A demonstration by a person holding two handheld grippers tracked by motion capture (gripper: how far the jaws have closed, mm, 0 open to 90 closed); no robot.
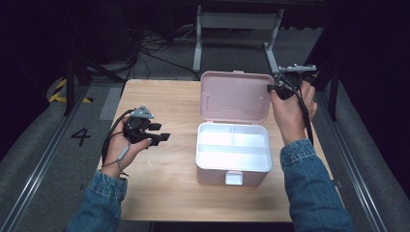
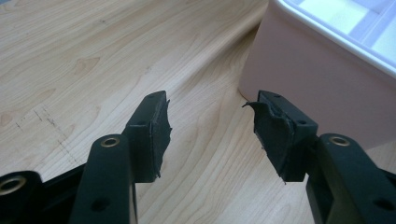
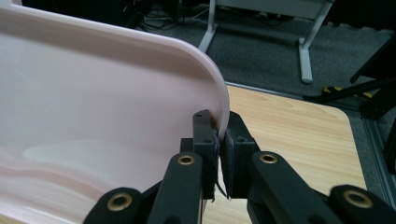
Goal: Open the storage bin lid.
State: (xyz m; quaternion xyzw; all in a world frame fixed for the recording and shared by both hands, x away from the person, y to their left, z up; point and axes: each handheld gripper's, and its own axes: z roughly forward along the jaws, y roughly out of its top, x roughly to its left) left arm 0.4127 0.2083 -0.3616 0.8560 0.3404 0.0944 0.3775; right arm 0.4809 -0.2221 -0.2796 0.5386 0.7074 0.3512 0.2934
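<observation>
The right gripper [image 3: 218, 140] is pinching the pink lid [image 1: 235, 96] at its 3 o'clock edge (lid standing up), while the left gripper [image 1: 162, 133], jaws apart, is waiting at 9 o'clock of the box [image 1: 232, 169].

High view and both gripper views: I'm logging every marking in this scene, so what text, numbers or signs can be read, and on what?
"4": a dark numeral on the grey floor, left of the table.
Yellow-and-black hazard stripes on the floor beyond it; a sign, no words.
The pink box, its lid and both grippers carry no readable text.
</observation>
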